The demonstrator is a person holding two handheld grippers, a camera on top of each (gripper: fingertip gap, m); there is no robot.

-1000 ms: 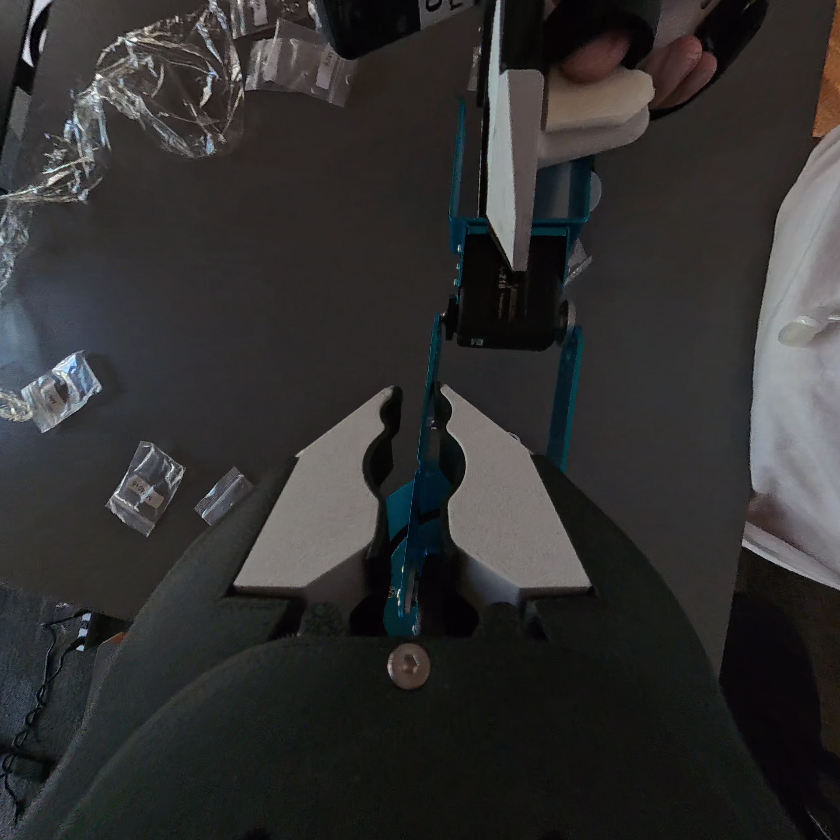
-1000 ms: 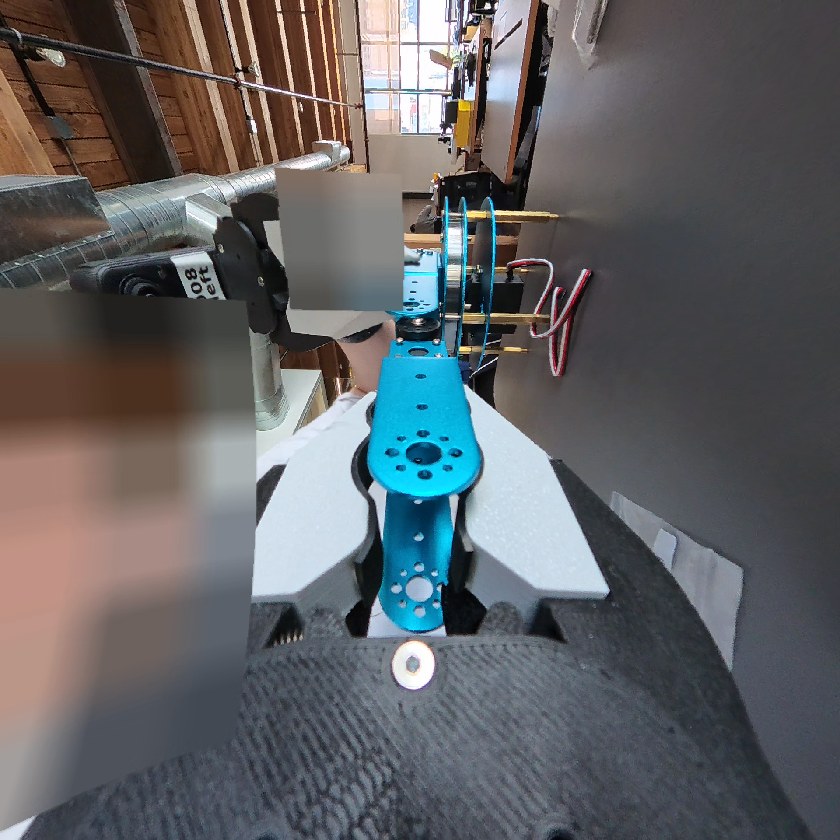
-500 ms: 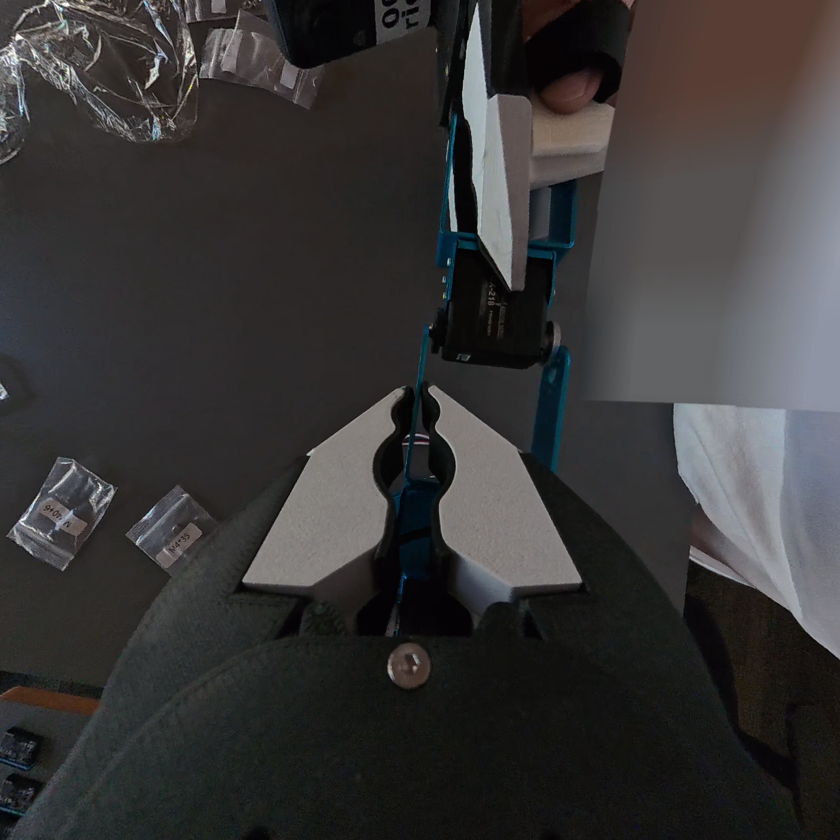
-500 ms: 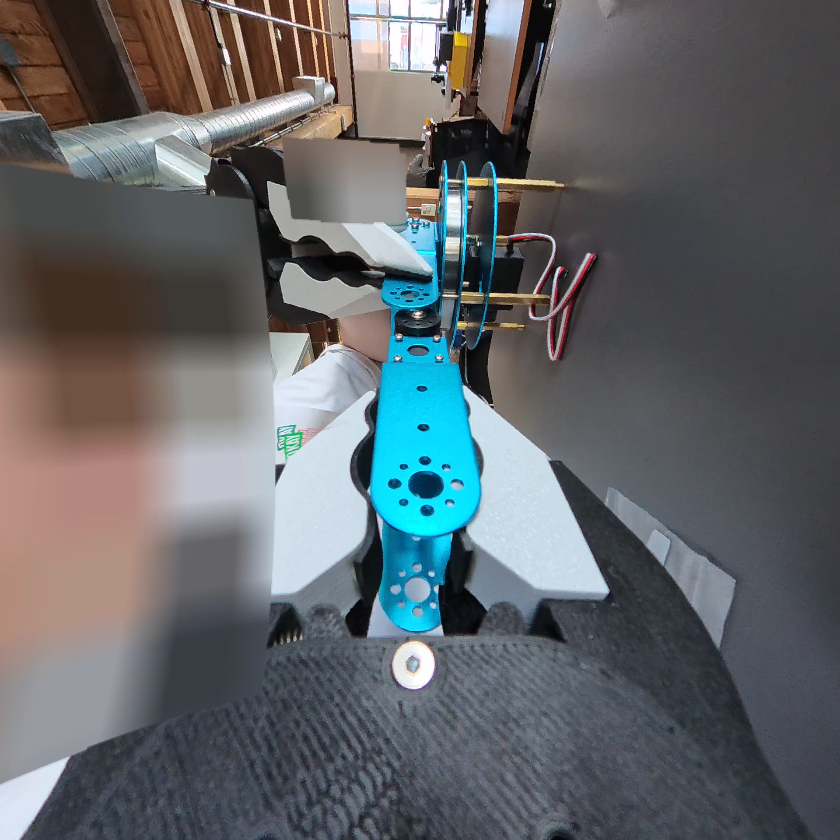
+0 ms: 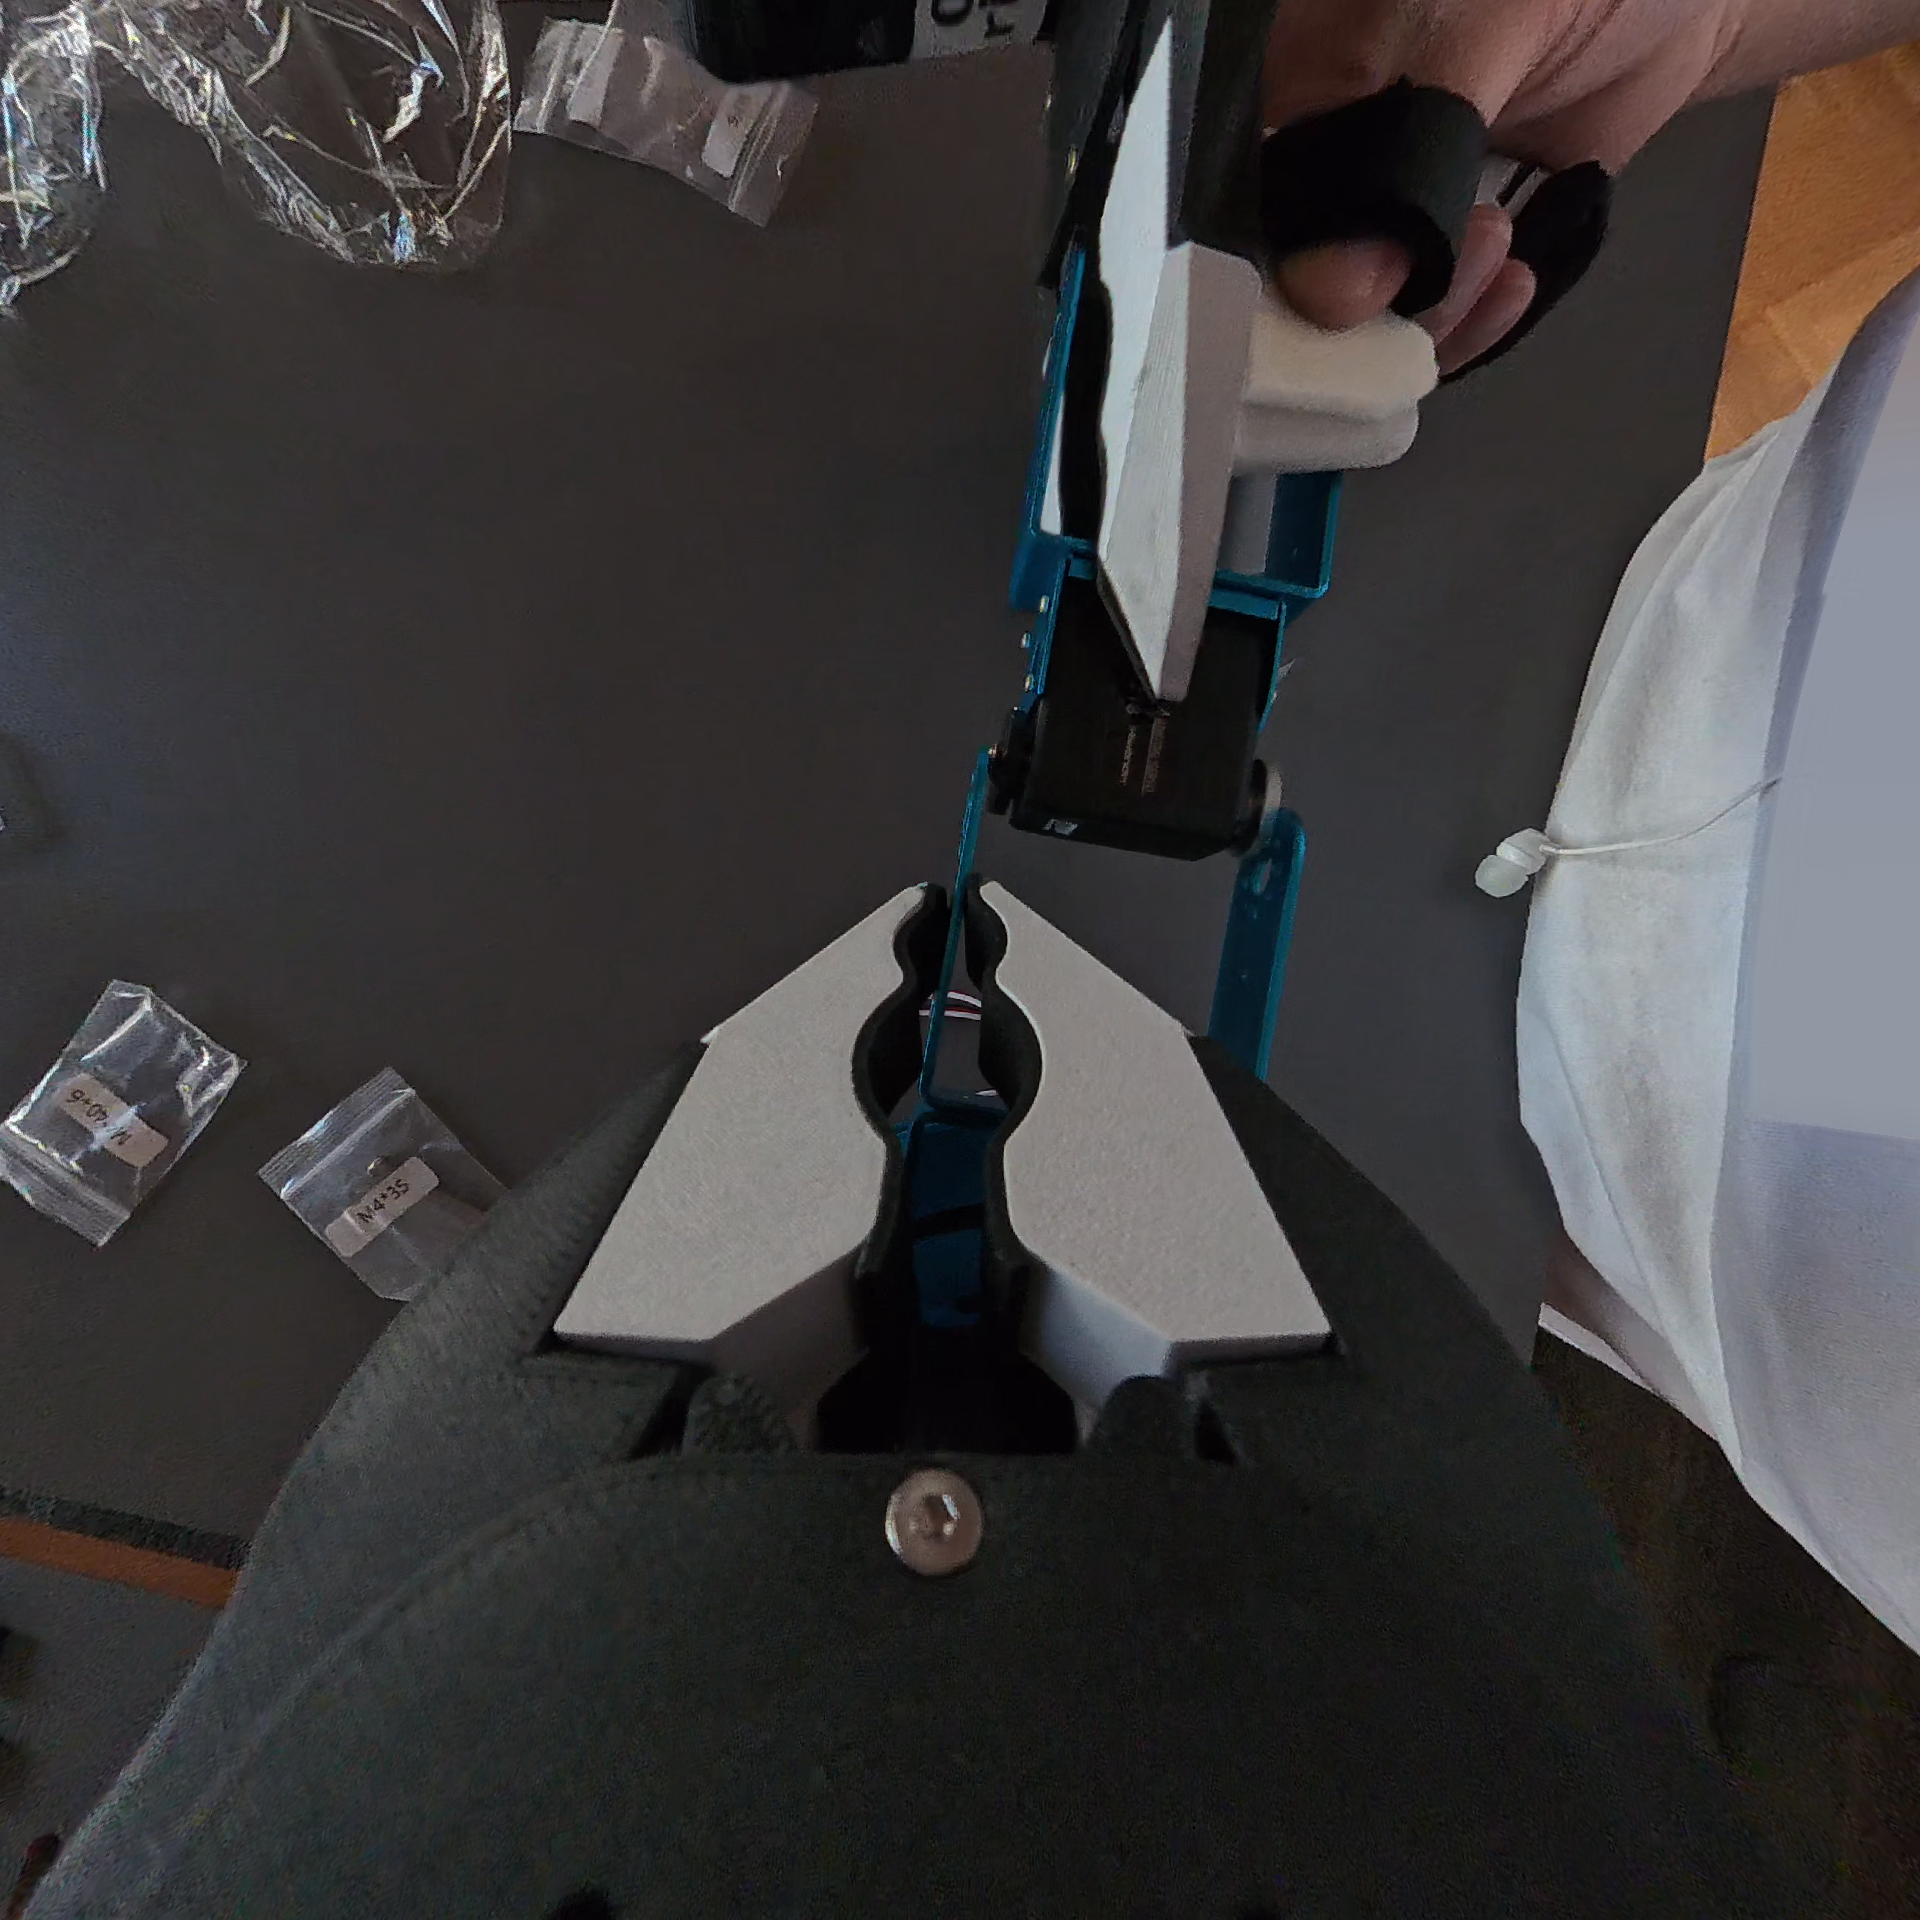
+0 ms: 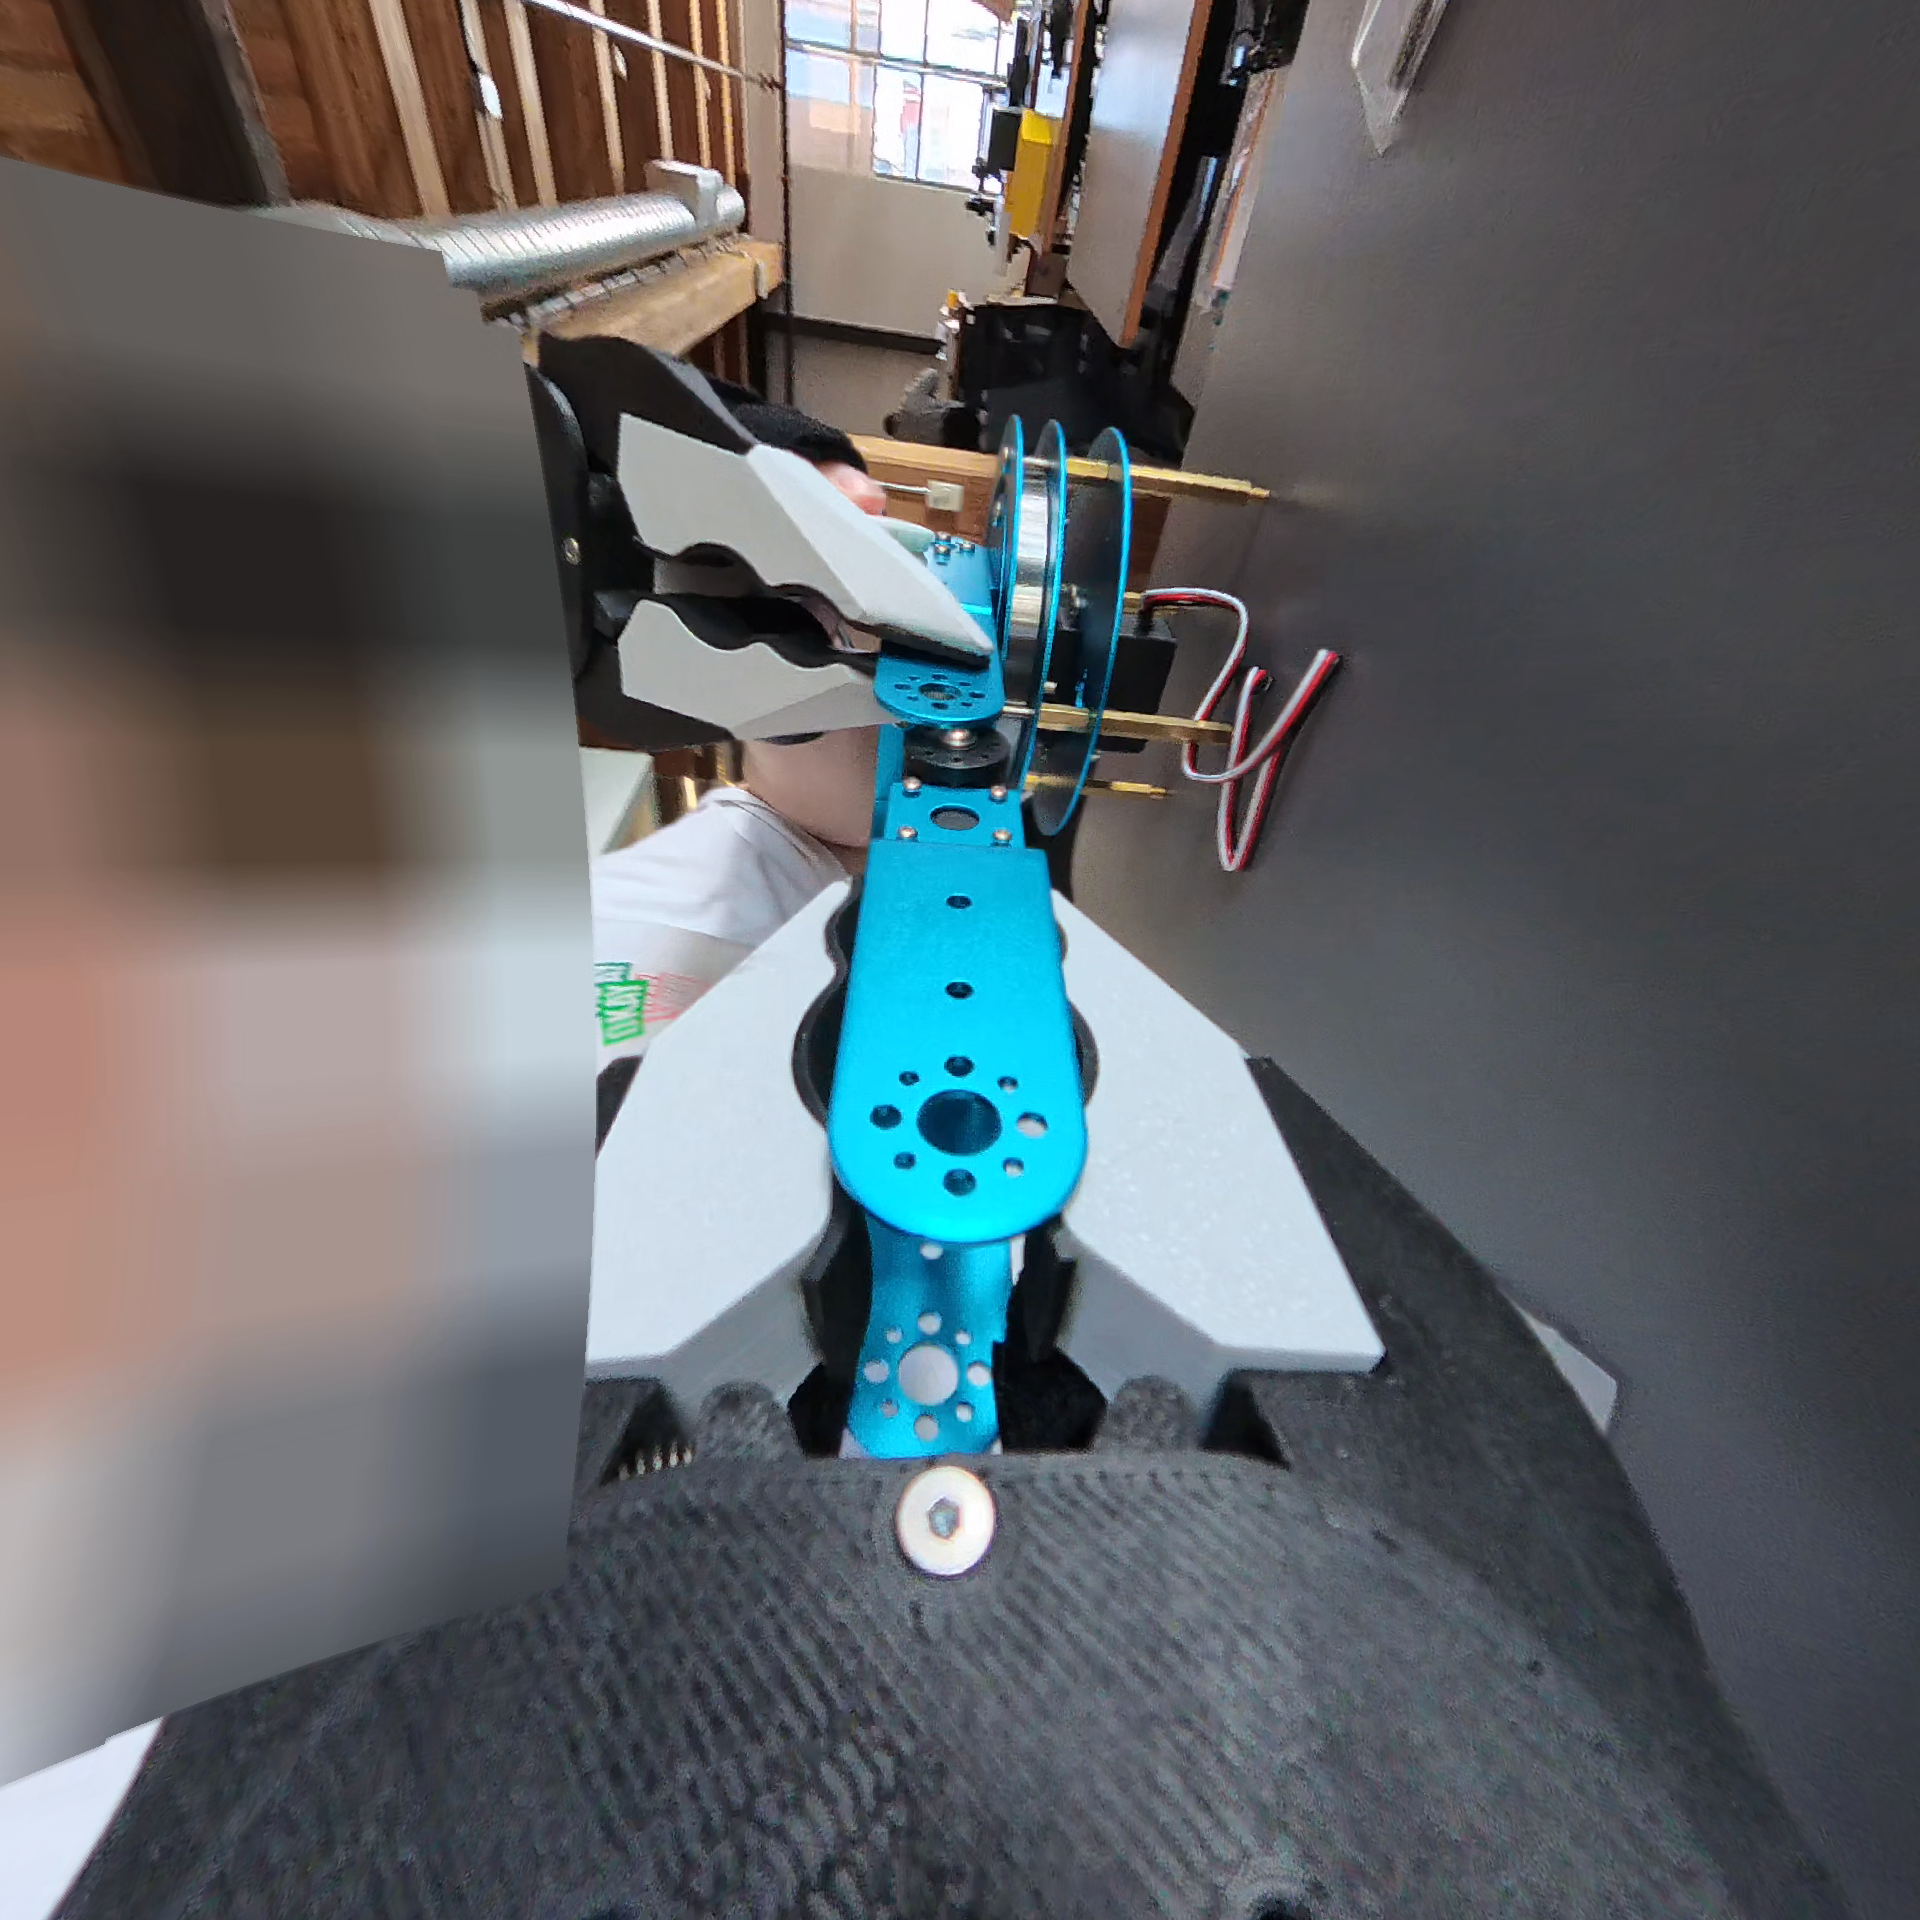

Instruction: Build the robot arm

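Our left tongs (image 5: 951,904) have just clamped onto the blue bracket's (image 6: 956,1049) thin plate; right tongs (image 6: 961,1081) stay pinching its arm.

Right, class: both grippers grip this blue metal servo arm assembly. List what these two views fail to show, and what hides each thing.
- Left wrist view: the left gripper clamps a thin blue metal bracket; its lower end is hidden between the grey fingers.
- Left wrist view: the contents of the small clear plastic bags are too small to tell.
- Right wrist view: the right gripper covers the blue bracket's sides; a blurred patch hides the left side.
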